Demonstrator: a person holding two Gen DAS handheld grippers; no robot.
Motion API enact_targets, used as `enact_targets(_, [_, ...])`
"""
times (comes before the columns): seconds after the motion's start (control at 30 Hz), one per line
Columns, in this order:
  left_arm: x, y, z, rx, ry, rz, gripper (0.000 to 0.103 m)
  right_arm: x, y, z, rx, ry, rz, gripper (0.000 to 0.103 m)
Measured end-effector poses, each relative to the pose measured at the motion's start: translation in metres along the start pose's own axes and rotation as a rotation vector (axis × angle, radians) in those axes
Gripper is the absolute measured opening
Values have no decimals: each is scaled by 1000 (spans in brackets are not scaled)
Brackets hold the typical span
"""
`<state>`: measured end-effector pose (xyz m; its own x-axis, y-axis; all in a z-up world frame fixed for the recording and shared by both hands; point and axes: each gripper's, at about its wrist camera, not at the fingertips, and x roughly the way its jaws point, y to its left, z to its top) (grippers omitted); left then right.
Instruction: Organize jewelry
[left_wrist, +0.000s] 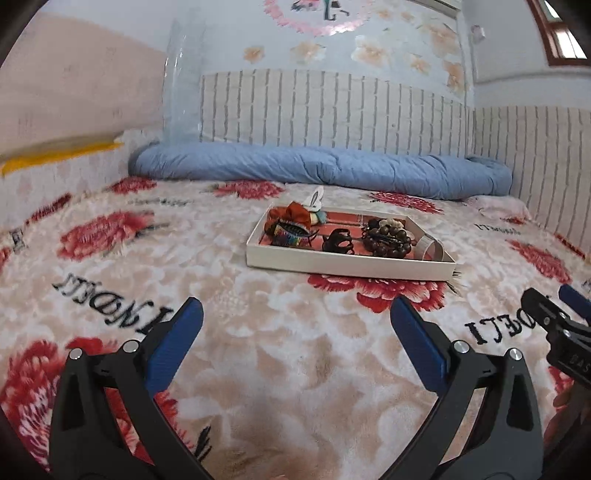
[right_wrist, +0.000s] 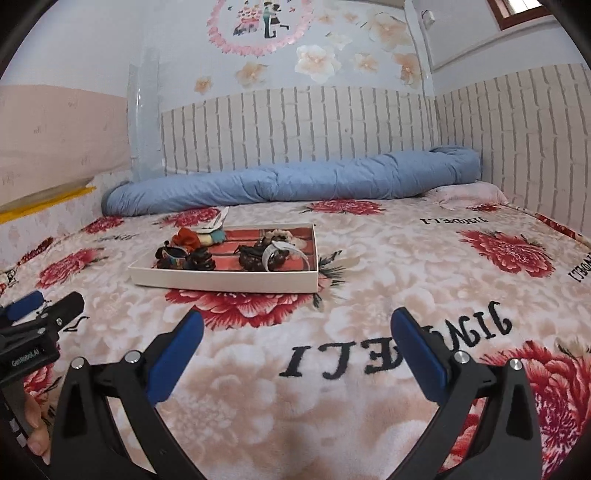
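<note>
A shallow white tray (left_wrist: 351, 266) sits on the bed, on a plush flowered blanket (left_wrist: 258, 350), and everything for the job is already gathered inside it. That seems the point of the tray: the fleece is deep and soft, and small pieces would sink into it or snag.

Inside, from the left wrist view, an orange scrunchie (left_wrist: 295, 213) and a colourful patterned clip (left_wrist: 291, 234) crowd the 9 o'clock end. A dark claw clip (left_wrist: 337, 242) lies near the middle. A heap of brown beads (left_wrist: 388, 240) sits toward 3 o'clock, with a pale band (left_wrist: 430, 248) leaning on the rim beside it. A white bunny-eared piece (left_wrist: 317, 199) pokes up at the far edge, around 11 o'clock.

Both tools hang back from the tray, low over the blanket. The left gripper (left_wrist: 295, 343) is spread wide with nothing between its blue pads. The right gripper (right_wrist: 295, 345) is likewise wide and empty. From the right, the tray lies at about 11 o'clock; from the left, at roughly 1 o'clock. So they flank it, each placed to reach its own end. I'd judge the sorting has not begun.

A rolled blue quilt (right_wrist: 295, 181) lies along the wall, well apart.
</note>
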<state>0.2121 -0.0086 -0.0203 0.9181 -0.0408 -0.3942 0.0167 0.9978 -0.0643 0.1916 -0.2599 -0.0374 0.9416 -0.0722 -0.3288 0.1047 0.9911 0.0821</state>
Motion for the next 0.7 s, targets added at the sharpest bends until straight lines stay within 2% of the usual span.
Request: enact_targets(0.7, [3,-6,-4,24,0,18,98,0,3,-2,-25,3,-1,99])
